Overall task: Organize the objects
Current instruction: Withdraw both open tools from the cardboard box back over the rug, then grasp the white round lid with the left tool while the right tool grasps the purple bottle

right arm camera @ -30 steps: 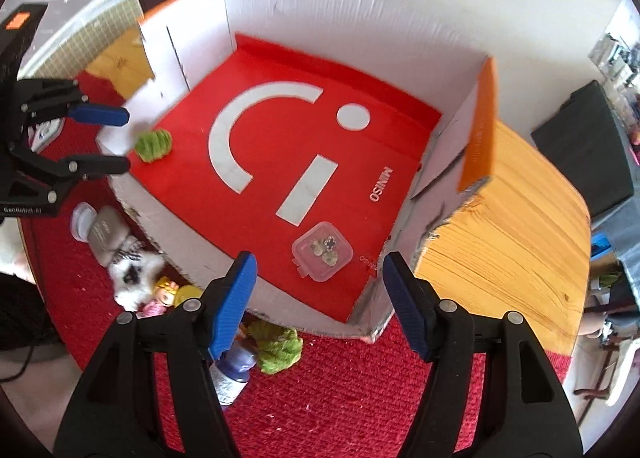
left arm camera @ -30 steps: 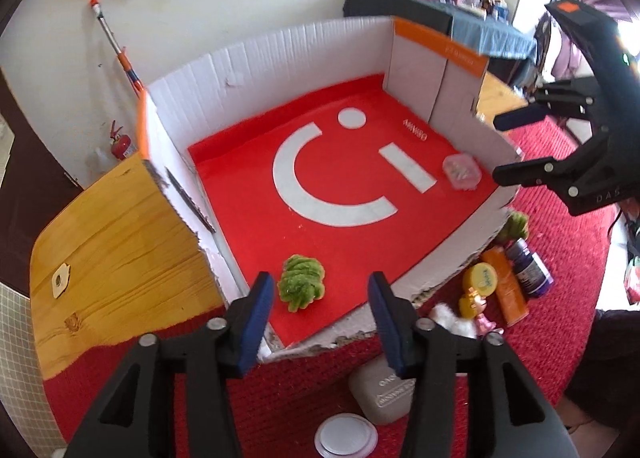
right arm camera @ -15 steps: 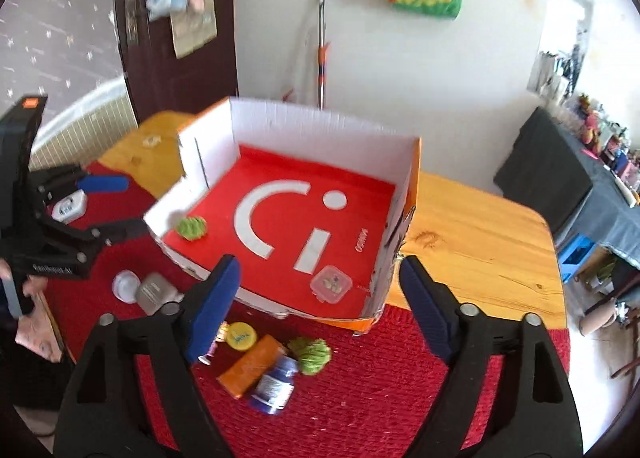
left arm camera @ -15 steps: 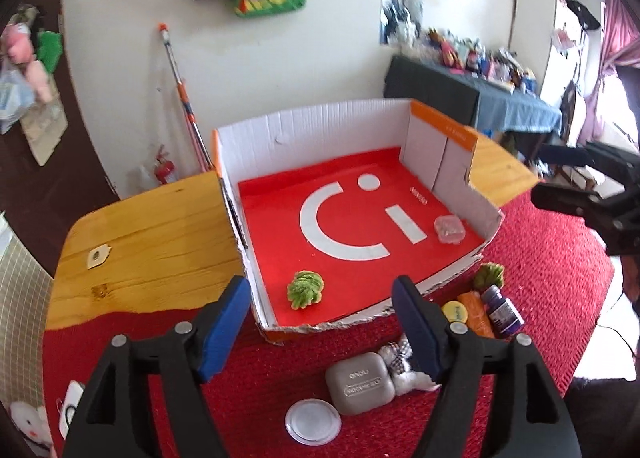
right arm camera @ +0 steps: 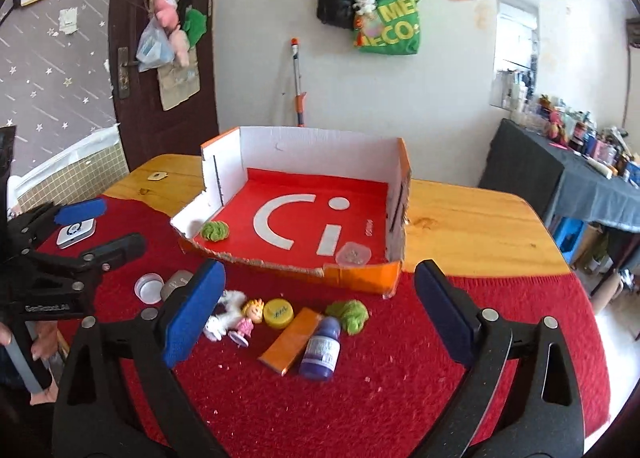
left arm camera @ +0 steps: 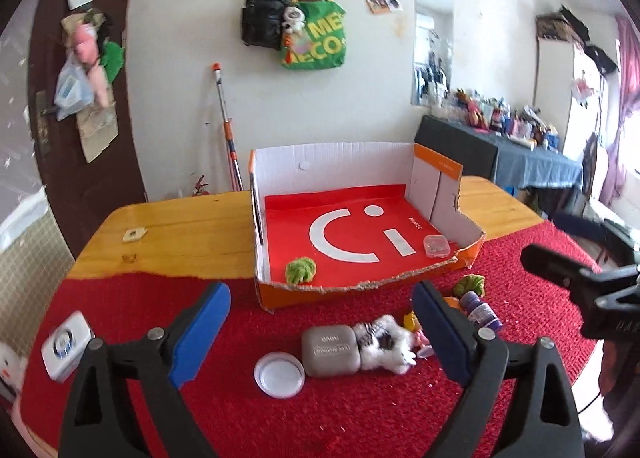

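An open cardboard box (left arm camera: 352, 161) (right arm camera: 320, 145) with a red floor holds a green pom-pom (left arm camera: 301, 270) (right arm camera: 215, 230) and a small clear case (left arm camera: 436, 246) (right arm camera: 353, 253). In front of it on the red mat lie a grey case (left arm camera: 330, 346), a white lid (left arm camera: 279, 374), a white plush (left arm camera: 384, 342), a doll (right arm camera: 248, 316), a yellow tin (right arm camera: 279, 312), an orange packet (right arm camera: 291, 340), a purple bottle (right arm camera: 322, 348) and a second green pom-pom (right arm camera: 350, 314). My left gripper (left arm camera: 320, 338) and right gripper (right arm camera: 316, 314) are both open and empty, held above these things.
A white gadget (left arm camera: 66, 346) (right arm camera: 75, 232) lies on the mat at the left. The wooden table (left arm camera: 180, 234) carries a small tag (left arm camera: 133, 234). A dark cluttered side table (right arm camera: 580, 177) stands at the right. A door and hanging bags are behind.
Both grippers have pulled back and up from the box, leaving the pom-pom and clear case inside. The loose things in front of the box are now in full view.
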